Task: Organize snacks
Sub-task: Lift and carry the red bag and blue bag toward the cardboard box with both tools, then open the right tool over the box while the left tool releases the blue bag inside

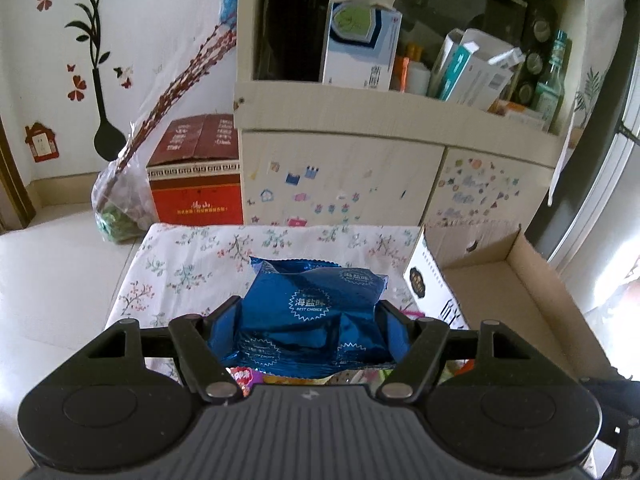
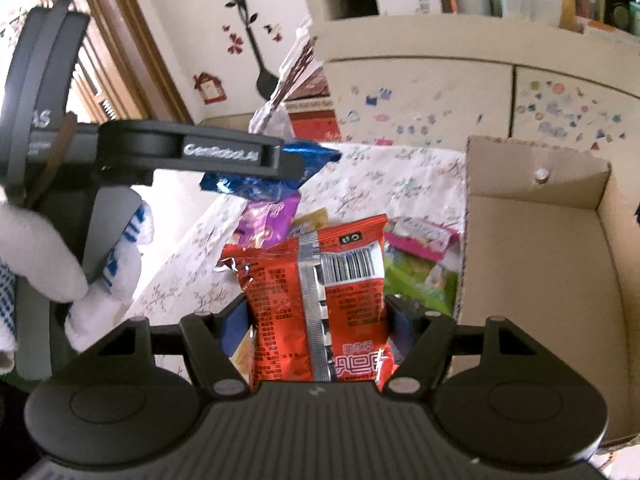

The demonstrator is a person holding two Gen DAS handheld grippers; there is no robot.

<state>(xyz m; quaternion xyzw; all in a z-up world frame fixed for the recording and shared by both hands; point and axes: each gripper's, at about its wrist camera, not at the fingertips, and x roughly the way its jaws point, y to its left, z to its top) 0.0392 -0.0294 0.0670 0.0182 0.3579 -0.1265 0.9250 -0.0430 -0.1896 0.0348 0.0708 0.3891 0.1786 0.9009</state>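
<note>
From the left wrist camera, the left gripper [image 1: 310, 316] has its two fingers pressed in on a shiny blue snack packet [image 1: 310, 312], pinching it from both sides. The packet sits up off the floral cloth [image 1: 192, 268] that covers the table, and its far end juts out past the fingertips. Under it, close to the gripper body, bits of other wrappers peek out, too hidden to name. To the right stands an open cardboard box [image 1: 532, 292], its near wall printed white. Behind the table is a pale cabinet [image 1: 344, 184] dotted with small stickers, and a red carton [image 1: 196, 184] sits on the floor beside it.

From the right wrist camera, the right gripper [image 2: 318, 316] clamps a red snack bag [image 2: 316, 300] between its fingers, back side up with the barcode and silver seam showing. Just beyond lies a heap of snacks on the cloth: a purple packet [image 2: 272, 220] and a green and pink packet [image 2: 420, 264] among them. The cardboard box [image 2: 540, 248] is just right of the heap. At upper left the left gripper [image 2: 280, 160] shows side-on, held by a white-gloved hand [image 2: 60, 264], with the blue packet [image 2: 316, 156] gripped above the pile.
</note>
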